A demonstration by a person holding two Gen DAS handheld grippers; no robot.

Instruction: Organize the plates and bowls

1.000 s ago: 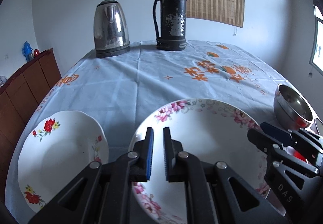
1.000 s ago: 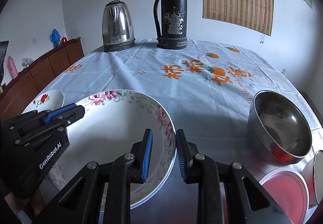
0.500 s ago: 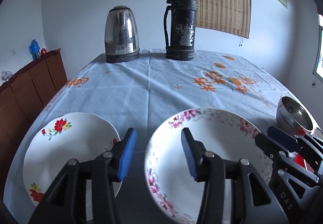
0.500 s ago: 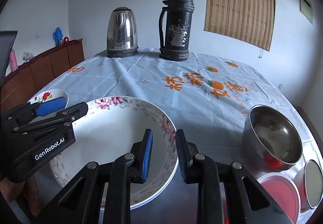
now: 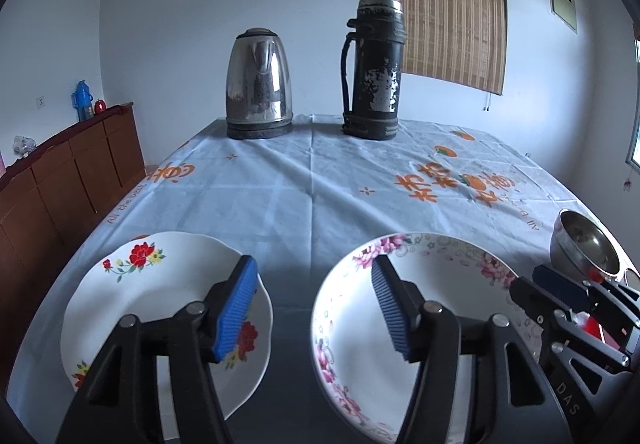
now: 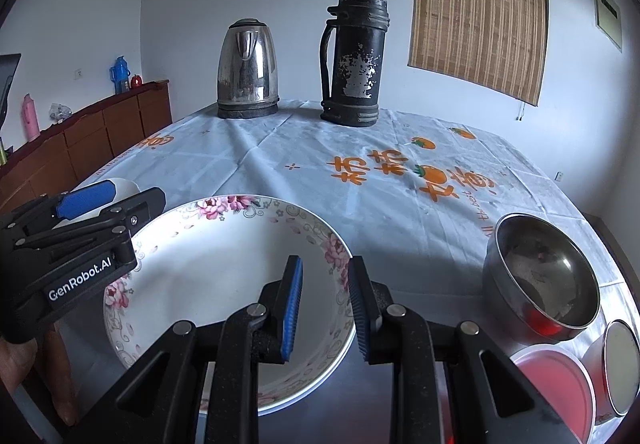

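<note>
A pink-flowered plate (image 5: 452, 276) (image 6: 208, 272) lies at the near middle of the table. A red-flowered plate (image 5: 132, 284) lies to its left. A steel bowl (image 6: 544, 280) (image 5: 584, 248) sits to the right. My left gripper (image 5: 314, 308) is wide open and empty, one finger over each plate's inner edge. My right gripper (image 6: 324, 308) is open a little and straddles the pink-flowered plate's right rim, touching nothing that I can see.
A steel kettle (image 5: 258, 84) and a black flask (image 5: 374, 68) stand at the table's far end. A pink-lidded container (image 6: 556, 384) and another lidded tub (image 6: 620, 364) sit at the near right. A wooden cabinet (image 5: 60, 172) runs along the left.
My left gripper has opened from nearly shut to wide open and drawn back. My right gripper has opened slightly and drawn back a little.
</note>
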